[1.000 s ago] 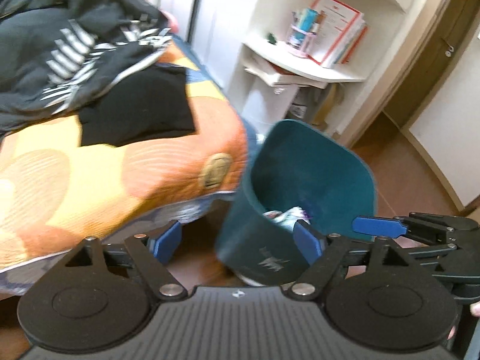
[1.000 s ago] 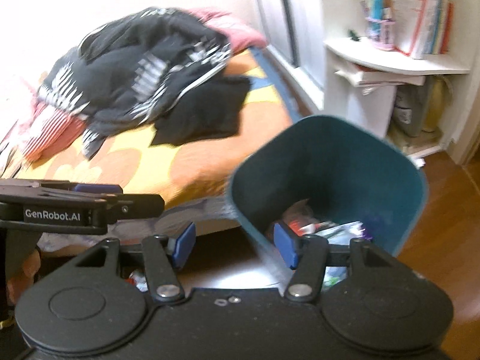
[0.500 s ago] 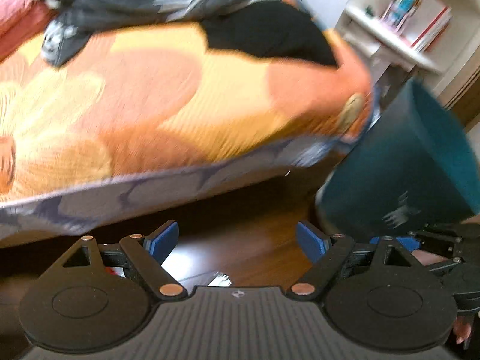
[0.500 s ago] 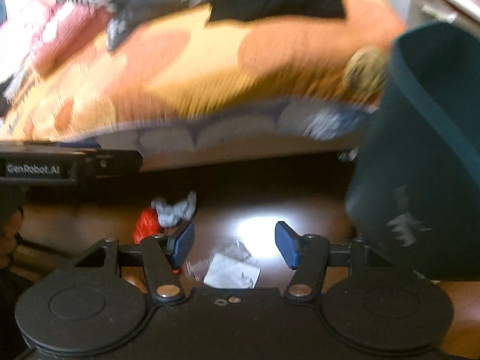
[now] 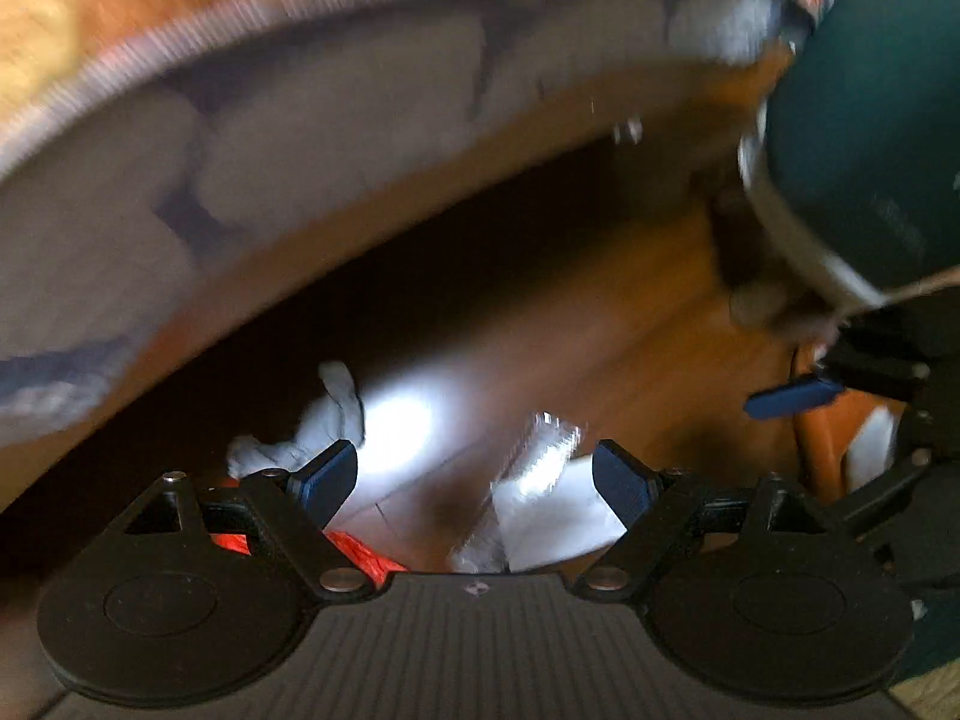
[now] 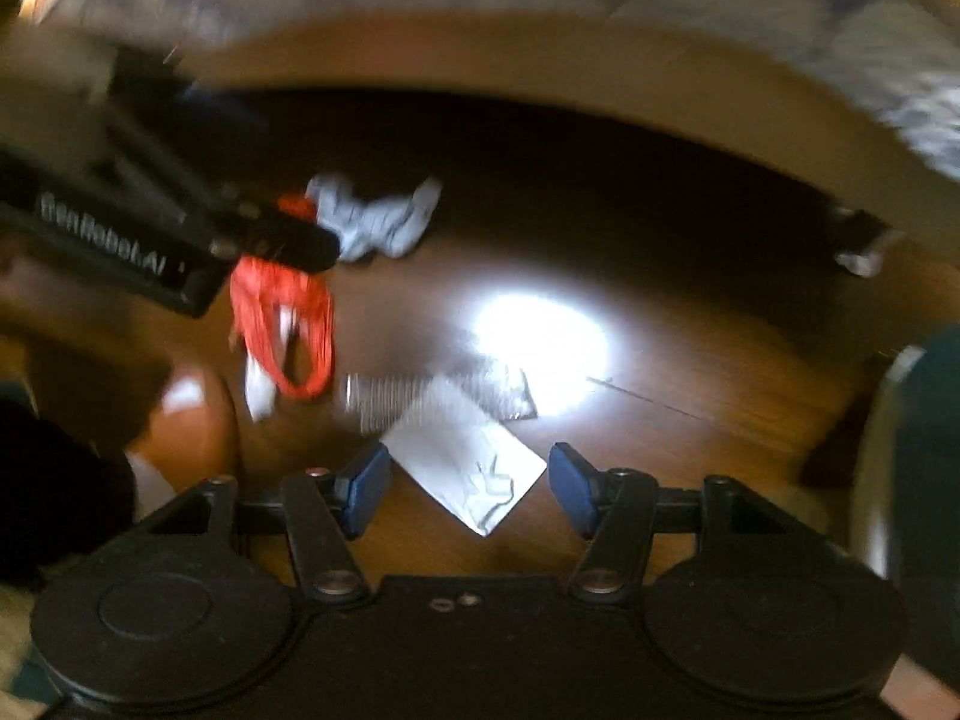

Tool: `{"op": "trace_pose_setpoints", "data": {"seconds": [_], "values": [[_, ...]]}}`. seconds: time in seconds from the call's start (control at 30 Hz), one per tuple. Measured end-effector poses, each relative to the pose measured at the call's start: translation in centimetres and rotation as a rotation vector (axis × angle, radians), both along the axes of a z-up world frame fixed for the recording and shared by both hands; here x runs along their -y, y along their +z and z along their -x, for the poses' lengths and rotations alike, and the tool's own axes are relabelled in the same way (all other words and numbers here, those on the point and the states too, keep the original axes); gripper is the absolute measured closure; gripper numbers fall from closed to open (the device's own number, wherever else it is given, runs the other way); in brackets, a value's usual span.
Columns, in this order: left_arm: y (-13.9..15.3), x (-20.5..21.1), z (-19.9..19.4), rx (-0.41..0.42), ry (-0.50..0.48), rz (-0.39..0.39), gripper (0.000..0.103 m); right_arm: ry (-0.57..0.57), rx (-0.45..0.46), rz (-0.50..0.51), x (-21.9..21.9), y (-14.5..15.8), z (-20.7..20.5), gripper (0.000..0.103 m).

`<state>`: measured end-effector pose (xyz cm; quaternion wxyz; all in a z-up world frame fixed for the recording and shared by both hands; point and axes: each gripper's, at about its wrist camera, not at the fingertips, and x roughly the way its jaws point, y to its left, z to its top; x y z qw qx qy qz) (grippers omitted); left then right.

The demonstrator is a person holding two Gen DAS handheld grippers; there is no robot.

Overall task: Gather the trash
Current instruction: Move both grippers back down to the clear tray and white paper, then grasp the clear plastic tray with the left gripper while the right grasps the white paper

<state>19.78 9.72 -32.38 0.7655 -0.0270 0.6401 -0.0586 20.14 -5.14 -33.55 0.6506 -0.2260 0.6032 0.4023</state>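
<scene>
Trash lies on the wooden floor beside the bed: a white paper square [image 6: 465,468] with a clear plastic wrapper [image 6: 432,399], a red plastic bag [image 6: 282,324] and a crumpled white tissue [image 6: 375,219]. My right gripper [image 6: 468,480] is open and empty, low over the white paper. My left gripper [image 5: 474,480] is open and empty, with the paper [image 5: 552,516] by its right finger, the red bag [image 5: 360,555] under its left finger and the tissue [image 5: 312,432] ahead. The teal trash bin [image 5: 870,138] stands at the right, also in the right wrist view [image 6: 924,480].
The bed's edge with its orange cover [image 5: 300,90] overhangs the floor behind the trash, dark beneath. A bright light reflection [image 6: 540,348] sits on the floor. The left gripper's body [image 6: 150,240] crosses the right wrist view at left. The views are motion-blurred.
Both grippers have swung down from the bin's mouth toward the floor. The trash by the bed is now close under both, and the bin has slid to the right edge of both views.
</scene>
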Motion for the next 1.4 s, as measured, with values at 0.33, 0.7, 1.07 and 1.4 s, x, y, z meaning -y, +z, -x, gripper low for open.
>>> {"op": "trace_pose_setpoints", "data": {"seconds": [0.33,0.7,1.07,1.4], "values": [[-9.6,1.8,1.5,-0.131,-0.199,-0.011,0.017,0.267,0.014,0.107,-2.6,-9.7,2.2,0.044],[-17.1,3.6,2.9,-0.178,-0.37,-0.041,0.018,0.388,0.035,0.13,-2.2,-15.9,2.4,0.044],[-20.7,3.8,2.9,-0.242,-0.344,-0.023,0.057,0.436,0.119,0.126,-3.0,-19.0,3.7,0.042],[-21.1,3.0,2.6,-0.254,-0.234,0.008,0.059,0.457,0.16,0.156,-3.8,-19.0,5.7,0.056]]}}
